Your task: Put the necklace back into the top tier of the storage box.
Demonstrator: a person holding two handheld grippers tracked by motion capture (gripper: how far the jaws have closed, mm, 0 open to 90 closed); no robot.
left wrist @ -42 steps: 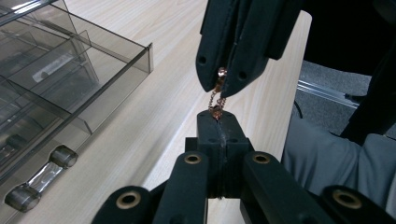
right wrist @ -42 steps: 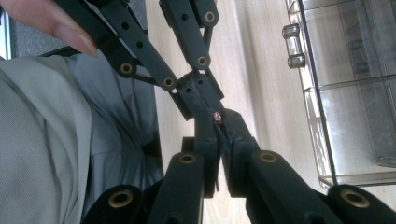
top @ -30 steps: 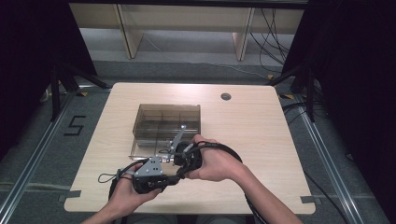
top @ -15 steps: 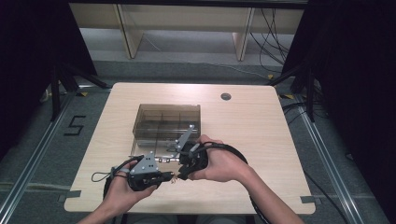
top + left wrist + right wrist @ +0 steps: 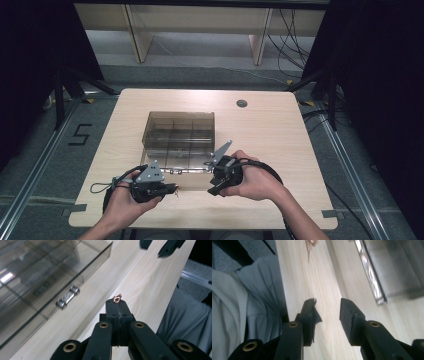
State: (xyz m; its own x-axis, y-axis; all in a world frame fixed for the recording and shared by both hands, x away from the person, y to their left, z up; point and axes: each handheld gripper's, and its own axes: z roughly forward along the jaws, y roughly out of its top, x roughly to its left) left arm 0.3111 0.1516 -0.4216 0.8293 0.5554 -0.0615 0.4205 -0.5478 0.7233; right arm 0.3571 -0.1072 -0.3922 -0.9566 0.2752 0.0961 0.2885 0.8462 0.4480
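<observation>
The high view is looking forward and down on the whole bench (image 5: 280, 125). Each tongs camera is riding close above the near edge, looking along its own jaws. All three are sharing the box (image 5: 179, 131) front and the bare wood beside it.

This is looking like a lab recording bay rather than a home or shop. A bare light-wood table (image 5: 280, 130) is sitting mid-frame on grey carpet between metal floor rails (image 5: 350, 165), with a taped numeral 5 (image 5: 80, 135) at the left. Black curtains (image 5: 370, 60) are hanging at both sides, and loose cables (image 5: 285, 30) are trailing past wooden shelving (image 5: 195, 20) along the top.
</observation>
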